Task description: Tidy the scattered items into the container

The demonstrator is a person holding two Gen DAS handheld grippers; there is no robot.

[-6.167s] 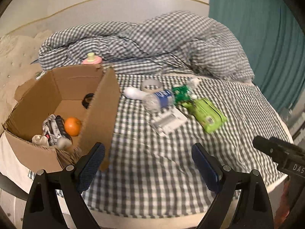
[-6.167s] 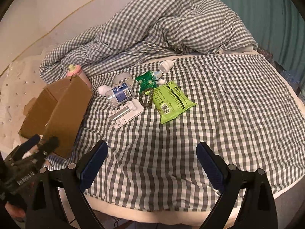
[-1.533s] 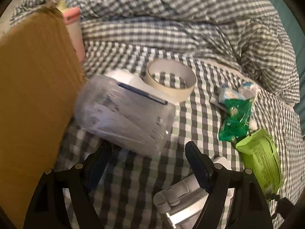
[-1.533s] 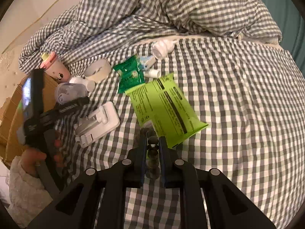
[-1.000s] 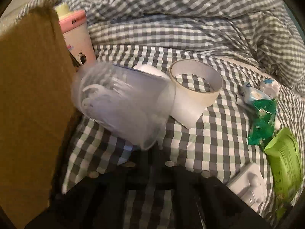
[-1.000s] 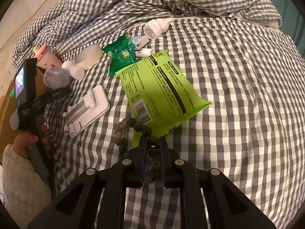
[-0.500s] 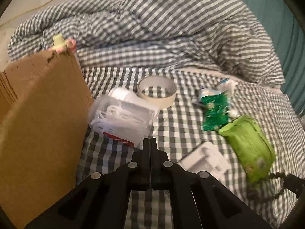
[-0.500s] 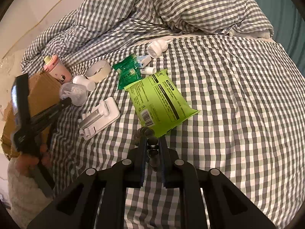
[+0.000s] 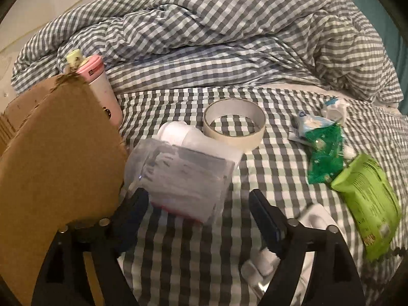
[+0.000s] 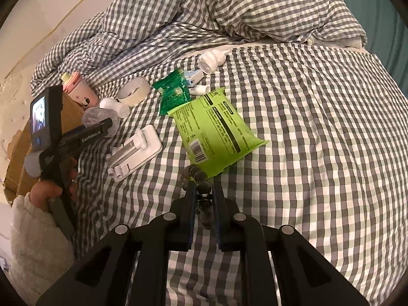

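Note:
My left gripper [image 9: 201, 201] is open, its fingers on either side of a clear plastic bottle [image 9: 181, 176] lying by the cardboard box [image 9: 56, 158]; it also shows in the right wrist view [image 10: 109, 125]. My right gripper [image 10: 204, 196] is shut on a dark bead bracelet [image 10: 201, 178], held just above the bed by a lime-green wipes pack [image 10: 216, 130]. A tape roll [image 9: 234, 122], a green sachet [image 9: 323, 153] and a white stand [image 10: 135, 150] lie on the checked sheet.
A pink cup [image 9: 102, 89] stands behind the box wall. A white bottle [image 10: 211, 58] and small tubes [image 10: 199, 90] lie near the crumpled duvet [image 9: 229, 38]. A teal curtain [image 10: 392, 25] hangs at the right.
My left gripper was shut half a second ago and now stands open around the clear bottle, closer to it. My right gripper stays shut on the bracelet, lifted slightly.

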